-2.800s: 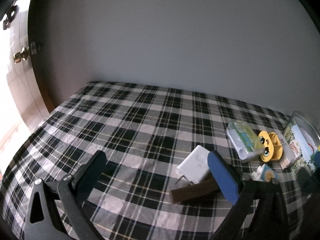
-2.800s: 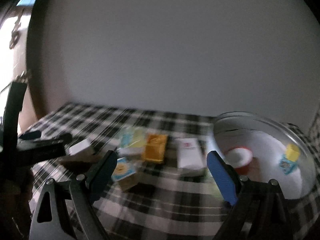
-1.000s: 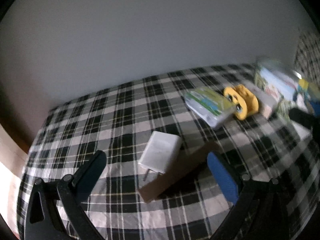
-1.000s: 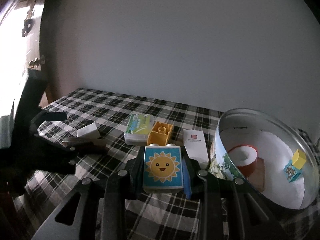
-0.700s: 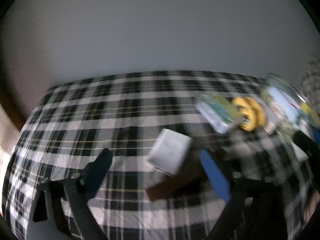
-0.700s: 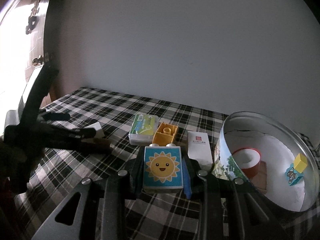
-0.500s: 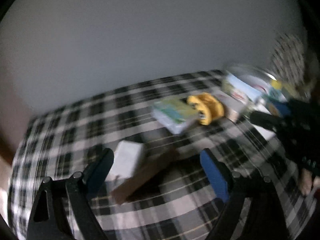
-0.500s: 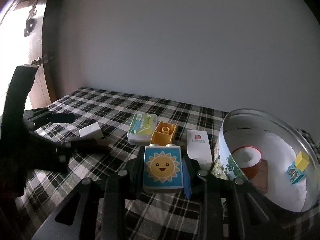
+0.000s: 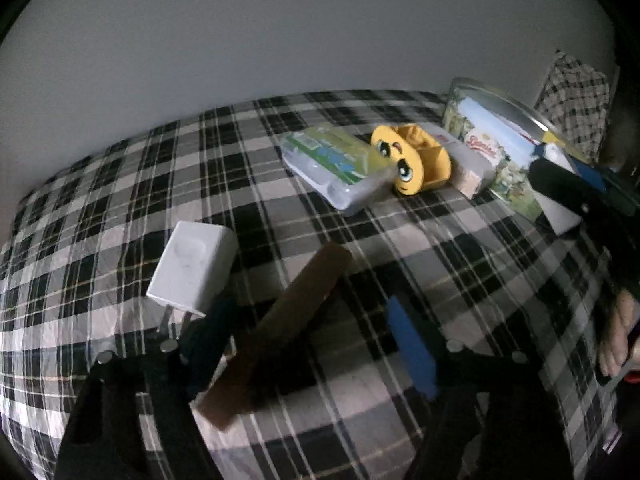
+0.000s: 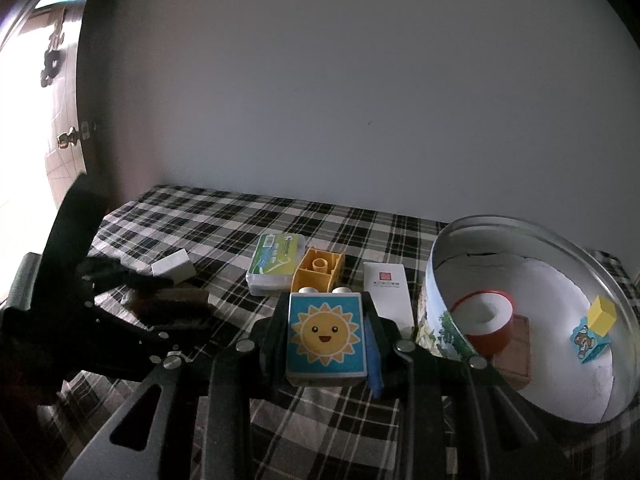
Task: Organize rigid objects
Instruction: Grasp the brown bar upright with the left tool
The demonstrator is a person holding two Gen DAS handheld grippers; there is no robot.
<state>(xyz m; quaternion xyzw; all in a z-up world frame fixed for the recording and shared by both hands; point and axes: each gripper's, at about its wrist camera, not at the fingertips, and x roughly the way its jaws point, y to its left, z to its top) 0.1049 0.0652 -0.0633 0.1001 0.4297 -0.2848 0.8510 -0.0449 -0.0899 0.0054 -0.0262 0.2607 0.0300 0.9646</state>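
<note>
A brown wooden block (image 9: pixel 280 328) lies slantwise on the plaid cloth between the fingers of my left gripper (image 9: pixel 308 344). Its jaws are closing; the blue right finger (image 9: pixel 412 354) still stands apart from the block. A white charger plug (image 9: pixel 192 268) sits just left of the block. My right gripper (image 10: pixel 327 348) is shut on a blue brick with a smiling sun (image 10: pixel 325 320), held above the cloth left of the round tin (image 10: pixel 520 226). In the right wrist view the left gripper (image 10: pixel 132 292) reaches over the brown block (image 10: pixel 176 300).
A green-and-white box (image 9: pixel 332 164), a yellow face brick (image 9: pixel 408 164) and a white box (image 9: pixel 468 164) lie in a row by the tin (image 9: pixel 496 152). Inside the tin are a red tape roll (image 10: pixel 484 316), a yellow cube (image 10: pixel 602 314) and a bear brick (image 10: pixel 588 344). A hand (image 9: pixel 616 332) shows at right.
My left gripper swung and tipped down over the brown block, and its jaws have narrowed around it. The right gripper stayed put with the sun brick.
</note>
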